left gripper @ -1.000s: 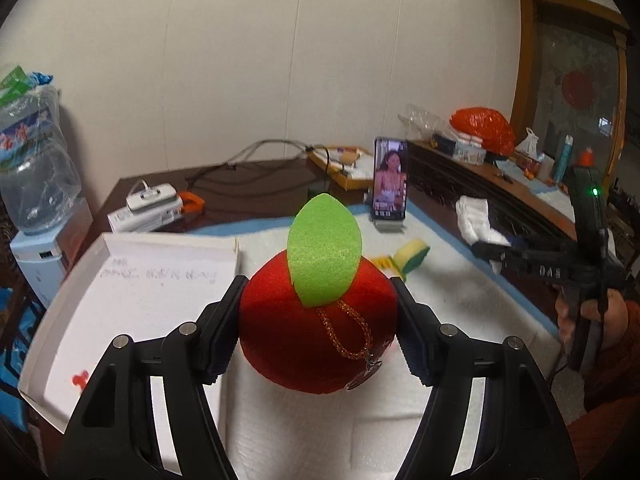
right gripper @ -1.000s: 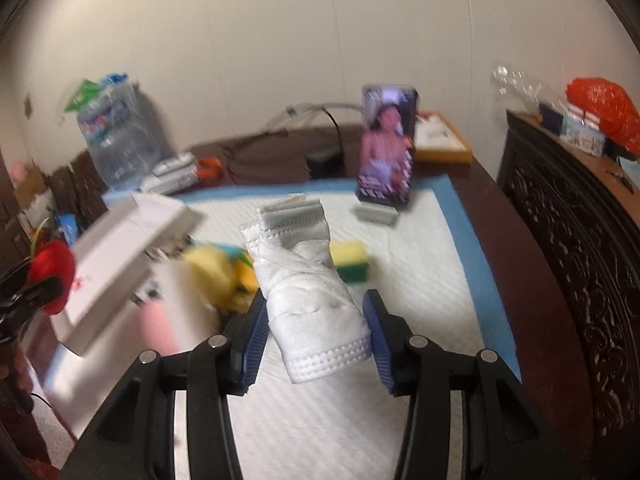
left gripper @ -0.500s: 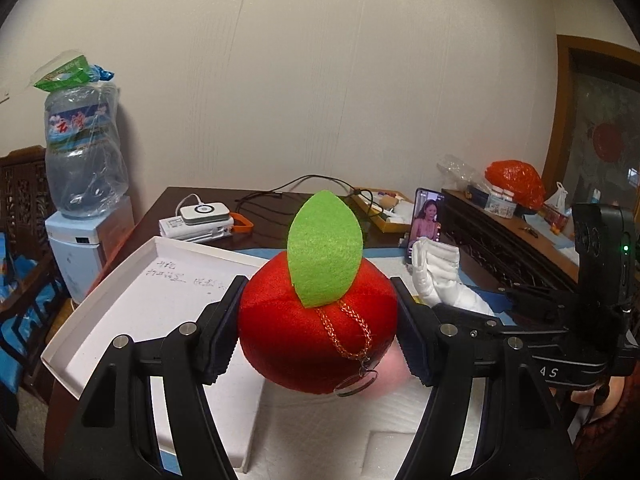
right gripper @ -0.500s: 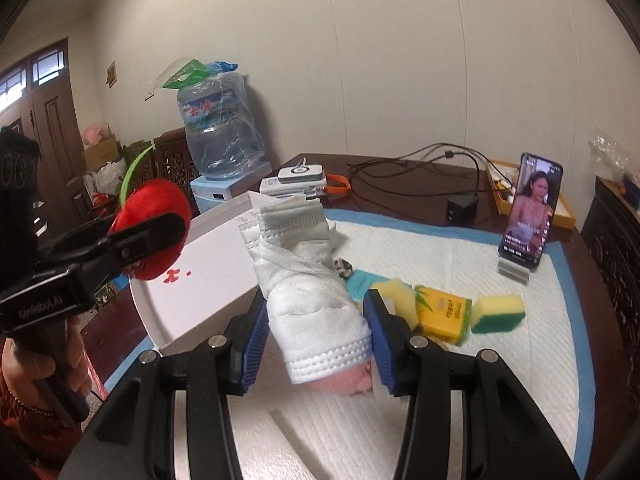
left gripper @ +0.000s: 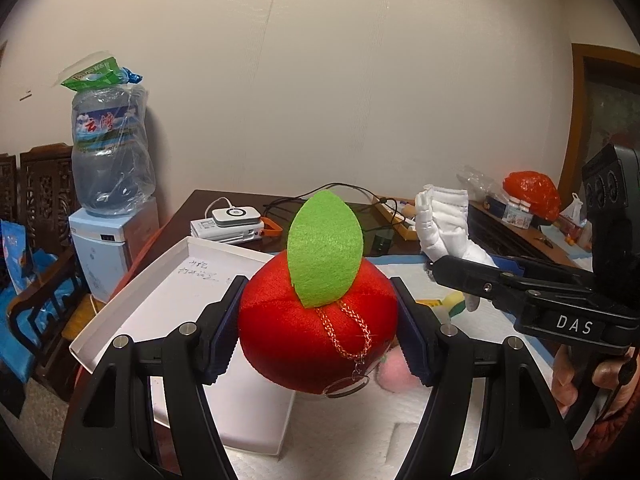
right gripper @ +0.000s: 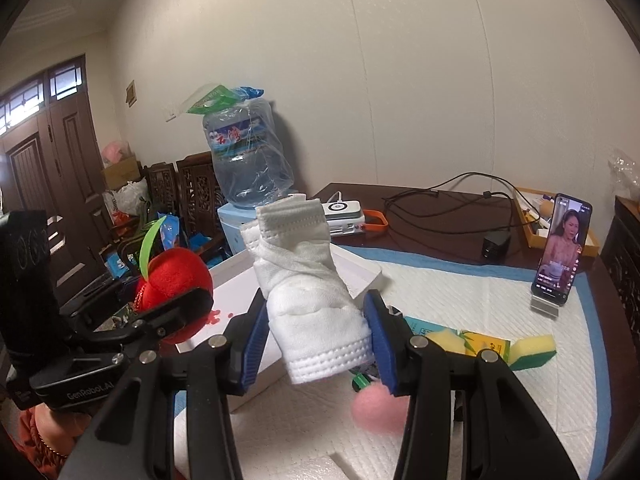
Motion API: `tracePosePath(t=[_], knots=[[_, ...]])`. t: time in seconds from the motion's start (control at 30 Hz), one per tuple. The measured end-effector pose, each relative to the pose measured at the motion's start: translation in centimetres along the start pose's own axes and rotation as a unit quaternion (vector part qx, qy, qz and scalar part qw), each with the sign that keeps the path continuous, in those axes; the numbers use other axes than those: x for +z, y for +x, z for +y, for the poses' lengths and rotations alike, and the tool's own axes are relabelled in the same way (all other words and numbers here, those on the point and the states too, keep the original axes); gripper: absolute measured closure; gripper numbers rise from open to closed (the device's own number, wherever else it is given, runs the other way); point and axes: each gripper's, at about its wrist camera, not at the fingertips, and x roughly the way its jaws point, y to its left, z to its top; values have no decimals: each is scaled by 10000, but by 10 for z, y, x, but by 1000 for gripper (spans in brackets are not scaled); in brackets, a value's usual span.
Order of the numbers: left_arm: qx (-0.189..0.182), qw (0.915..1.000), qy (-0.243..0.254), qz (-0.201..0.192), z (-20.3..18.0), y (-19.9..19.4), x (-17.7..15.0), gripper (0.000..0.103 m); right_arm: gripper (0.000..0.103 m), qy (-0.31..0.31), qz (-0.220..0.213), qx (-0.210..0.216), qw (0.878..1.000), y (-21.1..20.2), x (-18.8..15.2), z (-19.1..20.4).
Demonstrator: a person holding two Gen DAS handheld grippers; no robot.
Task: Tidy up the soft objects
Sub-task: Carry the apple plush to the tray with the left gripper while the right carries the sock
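Note:
My left gripper (left gripper: pixel 318 330) is shut on a red plush apple (left gripper: pixel 316 332) with a green felt leaf and a gold chain, held in the air above the near edge of a white tray (left gripper: pixel 168 280). From the right wrist view the same apple (right gripper: pixel 174 280) shows at the left, over the tray (right gripper: pixel 236 280). My right gripper (right gripper: pixel 316 342) is shut on a rolled white cloth bundle (right gripper: pixel 308 288), also lifted; this bundle (left gripper: pixel 444 224) shows at the right in the left wrist view. A pink soft ball (right gripper: pixel 378 410) lies on the white pad below.
A yellow box (right gripper: pixel 484 342) and a yellow-green sponge (right gripper: pixel 534 350) lie on the blue-edged pad (right gripper: pixel 500 288). A phone (right gripper: pixel 562 252) stands on a stand at the right. Cables, a charger and white devices (left gripper: pixel 230 224) sit on the dark table behind. A water dispenser (left gripper: pixel 110 184) stands left.
Both grippers swung left toward the tray with their loads still held. The right gripper with the cloth bundle now sits closer beside the apple, and the tray looms nearer.

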Motion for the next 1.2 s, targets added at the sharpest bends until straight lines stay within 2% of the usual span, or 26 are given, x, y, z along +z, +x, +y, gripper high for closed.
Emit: tracePosePath(t=[0.43, 0.97, 1.2], knots=[[95, 9999, -139, 16, 12, -1, -3, 34, 55, 43, 64, -28, 10000, 7, 2, 3], [296, 9987, -404, -12, 40, -4, -8, 33, 54, -53, 210, 152, 9996, 28, 12, 18], [504, 9982, -312, -15, 48, 2, -2, 33, 54, -85, 304, 205, 9993, 40, 16, 25]])
